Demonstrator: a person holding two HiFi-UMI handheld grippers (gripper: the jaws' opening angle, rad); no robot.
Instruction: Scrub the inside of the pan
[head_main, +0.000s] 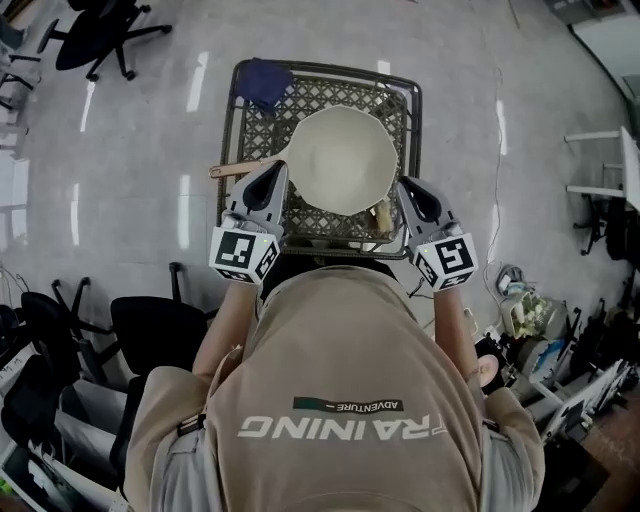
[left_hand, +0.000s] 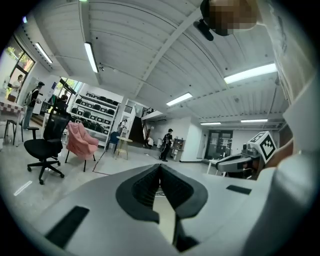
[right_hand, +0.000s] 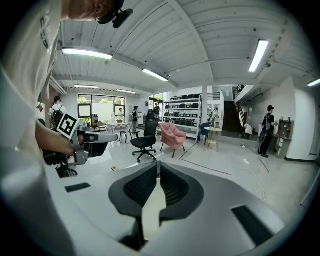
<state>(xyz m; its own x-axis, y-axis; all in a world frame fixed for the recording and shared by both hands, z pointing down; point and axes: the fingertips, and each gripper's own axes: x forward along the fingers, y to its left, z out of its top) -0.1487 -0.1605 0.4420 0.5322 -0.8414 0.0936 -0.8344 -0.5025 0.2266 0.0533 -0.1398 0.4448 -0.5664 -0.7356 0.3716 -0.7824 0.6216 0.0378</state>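
Pan (head_main: 340, 160): sits upright on wire-mesh table (head_main: 413, 110), pale inside facing up and open for scrubbing; wooden handle (head_main: 235, 168) points left. Left gripper (head_main: 273, 172) just beside the handle, jaws together, empty, probably there to steady it. Right gripper (head_main: 404, 186) near the pan's right rim, jaws together, no scrubber held. Blue cloth (head_main: 262, 80) lies in the far corner

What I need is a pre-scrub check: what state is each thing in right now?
pan: upright on the lattice table, inside empty, wooden handle pointing to the picture's left.
blue cloth: crumpled on the table's far left corner.
left gripper: fingers shut, nothing between them, beside the pan.
right gripper: fingers shut, nothing between them, beside the pan.
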